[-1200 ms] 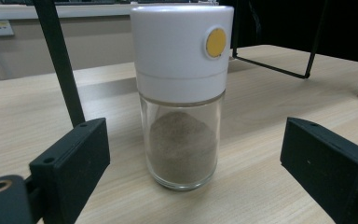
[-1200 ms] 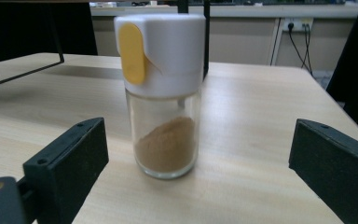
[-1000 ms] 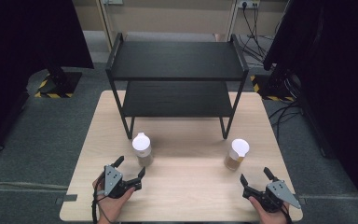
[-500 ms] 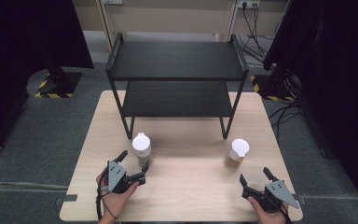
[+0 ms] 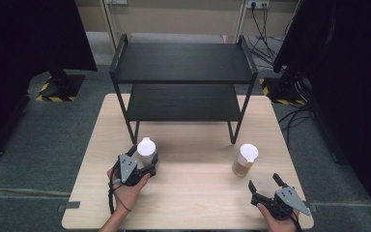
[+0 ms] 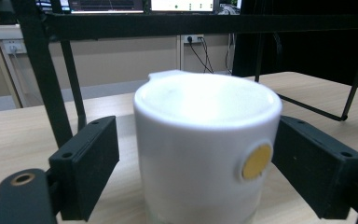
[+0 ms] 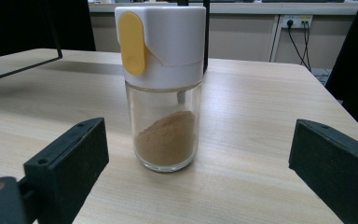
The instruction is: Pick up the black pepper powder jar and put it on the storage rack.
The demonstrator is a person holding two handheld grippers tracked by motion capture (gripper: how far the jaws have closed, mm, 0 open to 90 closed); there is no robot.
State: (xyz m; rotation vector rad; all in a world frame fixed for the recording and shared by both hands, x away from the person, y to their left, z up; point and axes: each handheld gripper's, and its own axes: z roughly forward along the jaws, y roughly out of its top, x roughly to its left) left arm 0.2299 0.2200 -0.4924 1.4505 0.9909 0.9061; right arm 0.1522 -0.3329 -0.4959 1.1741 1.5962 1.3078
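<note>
Two glass jars with white caps stand on the wooden table [image 5: 198,203]. The left jar [image 5: 146,149] sits between the jaws of my left gripper [image 5: 145,157], which is open. In the left gripper view the jar's white cap [image 6: 205,135], with a small yellow dot, stands close between the jaws with a gap on each side. The right jar [image 5: 245,159] holds brown powder. My right gripper [image 5: 264,182] is open a little short of it. In the right gripper view that jar [image 7: 164,88], with a yellow flip tab, stands upright ahead of the wide-apart jaws.
A black two-tier metal rack [image 5: 183,63] stands at the back of the table, its front legs just behind the jars. Dark screens flank the table on both sides. Cables and black-yellow striped bases lie on the grey floor beyond.
My left gripper has moved forward and right until its jaws stand on either side of the left jar. The right gripper has shifted only slightly.
</note>
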